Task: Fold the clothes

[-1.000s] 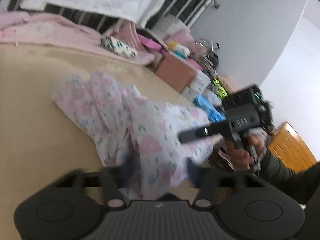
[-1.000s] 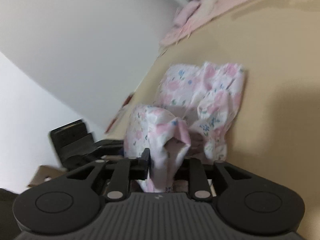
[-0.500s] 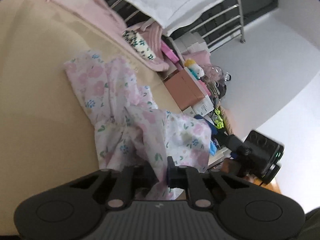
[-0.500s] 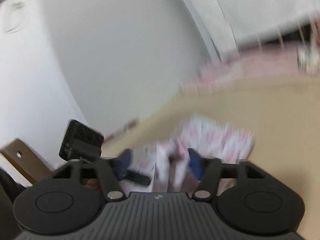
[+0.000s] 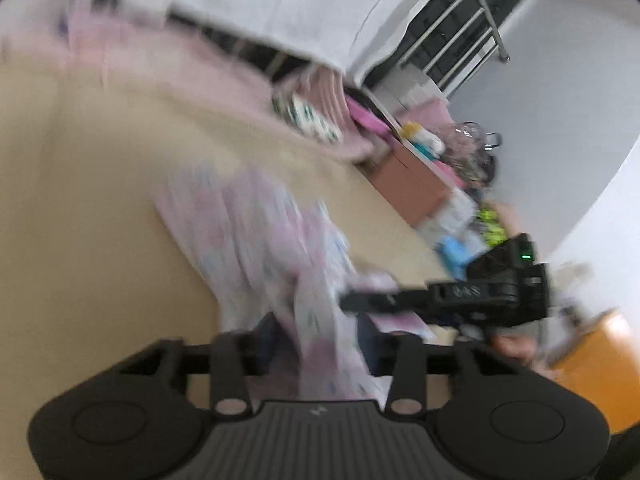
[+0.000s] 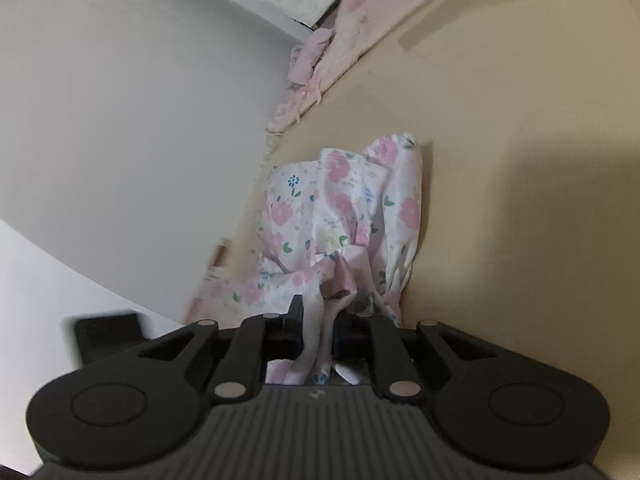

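Observation:
A crumpled white garment with pink flowers lies on the beige table. In the blurred left wrist view my left gripper sits at the garment's near end. Its jaws are opening and stand apart, with a strip of the cloth running between them. My right gripper is closing, and its pads pinch a narrow fold of the garment's near edge. The left wrist view shows it from the side, reaching in from the right with a person's hand behind it.
Pink cloth is heaped along the table's far edge. Behind it a white sheet hangs on a metal rack. A cardboard box and clutter stand past the table's right edge, with an orange wooden chair nearer. A white wall is at left.
My left gripper's jaws, pinched on the cloth half a second ago, have spread apart. The right gripper's jaws stood wide then and have since closed on a fold of the garment.

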Motion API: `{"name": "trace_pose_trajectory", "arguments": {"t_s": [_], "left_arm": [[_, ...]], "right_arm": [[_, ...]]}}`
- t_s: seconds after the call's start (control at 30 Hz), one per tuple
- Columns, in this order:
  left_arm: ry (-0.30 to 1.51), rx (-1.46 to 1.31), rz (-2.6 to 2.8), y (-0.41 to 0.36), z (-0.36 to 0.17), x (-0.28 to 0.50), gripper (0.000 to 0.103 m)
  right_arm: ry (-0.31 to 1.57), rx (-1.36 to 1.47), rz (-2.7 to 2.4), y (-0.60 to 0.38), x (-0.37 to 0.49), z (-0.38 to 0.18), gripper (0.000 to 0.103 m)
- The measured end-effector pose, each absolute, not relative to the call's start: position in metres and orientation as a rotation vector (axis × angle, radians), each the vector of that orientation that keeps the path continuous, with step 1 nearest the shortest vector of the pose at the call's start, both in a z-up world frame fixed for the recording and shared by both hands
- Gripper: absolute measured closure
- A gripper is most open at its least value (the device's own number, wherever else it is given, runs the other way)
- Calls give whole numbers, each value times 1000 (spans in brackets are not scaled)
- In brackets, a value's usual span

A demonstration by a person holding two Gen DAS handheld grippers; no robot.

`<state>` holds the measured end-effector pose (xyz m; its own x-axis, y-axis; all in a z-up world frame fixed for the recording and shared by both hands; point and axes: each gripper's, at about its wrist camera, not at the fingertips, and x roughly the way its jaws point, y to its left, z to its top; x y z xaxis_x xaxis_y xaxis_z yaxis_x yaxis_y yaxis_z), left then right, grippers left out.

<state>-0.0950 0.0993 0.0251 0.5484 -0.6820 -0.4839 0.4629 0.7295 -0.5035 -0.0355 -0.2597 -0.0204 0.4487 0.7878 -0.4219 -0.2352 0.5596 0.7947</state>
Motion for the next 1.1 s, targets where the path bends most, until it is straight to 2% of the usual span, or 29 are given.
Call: {"name": "trace_pose_trajectory", "arguments": {"t_s": [0.1,0.13,0.17,0.23,0.27,0.3,0.43,0.5,0.53,0.57,0.67,0.7,0.73,0.77,0.87,0.97,1.0,1.03,1.07,1.1], "left_arm": [[671,-301,-624,86,32,-97,62],[668,-291,-598,81,30,-97,72],[668,-287,-574,77,27,-96,88],[694,-337,-539,79,14,-93,89],[707,-362,-522,80,7,-91,90],[717,-389,-507,82,1,-90,90],[718,-489,-499,94,-7,-93,90],[716,-510,-500,98,-9,-93,89],[716,-522,-501,99,-10,-93,89],[720,-540,-502,99,-11,-90,88],[714,-599,-482,102,-11,-89,84],[706,-611,-472,103,-10,-91,77],[677,-585,-457,103,-3,-96,66],[647,-560,-442,102,4,-100,64],[544,-478,-417,97,24,-114,65],[483,-361,-412,75,33,-117,67],[475,-316,-408,66,33,-117,71],[491,-269,-396,57,28,-115,83],[503,-252,-388,54,22,-113,88],[515,-234,-381,50,16,-112,88]], "right_arm": [[887,703,689,-257,-36,-18,91],[879,691,683,-256,-37,-16,91],[869,677,677,-255,-38,-13,90],[825,639,662,-255,-46,-7,84],[792,612,651,-256,-53,-2,75],[748,584,632,-257,-62,4,69],[514,448,558,-266,-111,29,66],[510,448,535,-259,-124,22,69],[531,485,527,-256,-124,14,85],[551,521,518,-252,-125,5,95],[597,683,467,-263,-126,-18,97],[590,702,463,-263,-127,-18,96],[560,664,455,-261,-130,-10,93],[521,608,442,-259,-136,0,92],[400,436,416,-251,-150,30,86],[334,309,474,-229,-141,47,86],[351,289,482,-223,-134,46,87],[378,274,485,-216,-125,43,91],[425,272,481,-212,-115,36,95],[477,279,466,-209,-104,26,97]]}}
